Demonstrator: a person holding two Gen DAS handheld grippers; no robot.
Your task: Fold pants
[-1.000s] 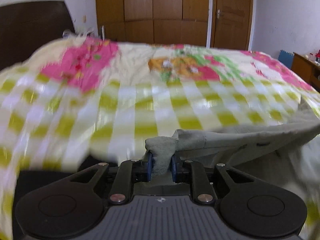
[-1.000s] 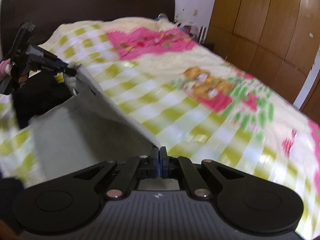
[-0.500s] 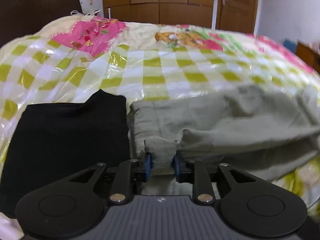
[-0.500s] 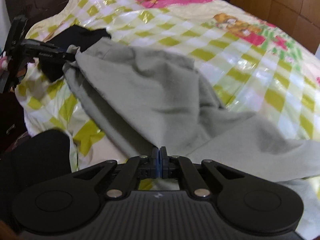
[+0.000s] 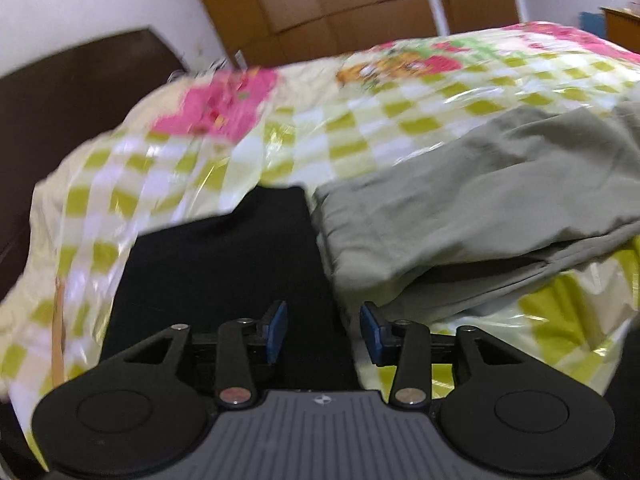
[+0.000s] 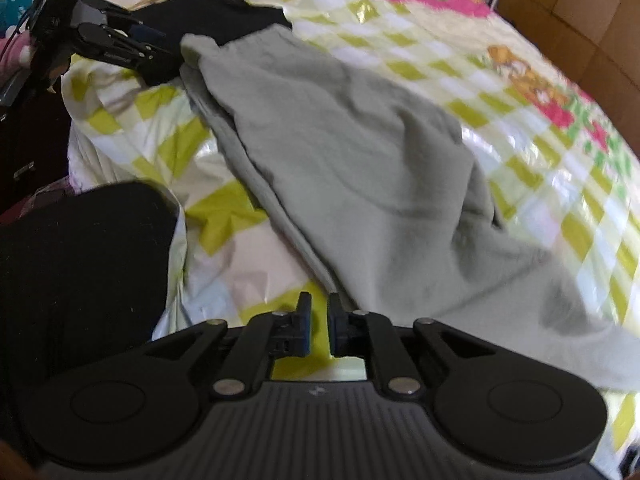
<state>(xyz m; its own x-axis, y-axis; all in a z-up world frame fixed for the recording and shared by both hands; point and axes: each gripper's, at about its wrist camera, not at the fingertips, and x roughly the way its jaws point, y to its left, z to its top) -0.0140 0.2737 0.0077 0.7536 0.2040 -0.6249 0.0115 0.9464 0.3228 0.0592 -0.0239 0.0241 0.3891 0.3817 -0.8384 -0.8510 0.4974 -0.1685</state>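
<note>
The grey-green pants lie doubled over on the checked bed cover; they also show in the left wrist view. My left gripper is open and empty, just short of the pants' near corner, over a black garment. It also shows at the far left of the right wrist view. My right gripper is open by a small gap and empty, at the pants' near edge.
The bed cover is glossy, with yellow-green checks and pink patches. The black folded garment lies beside the pants. A dark mass sits at the bed's near edge. A dark headboard and wooden wardrobe stand behind.
Both grippers held the pants' edge, lowered it onto the bed, and have now opened and drawn back a little. The folded pants lie flat.
</note>
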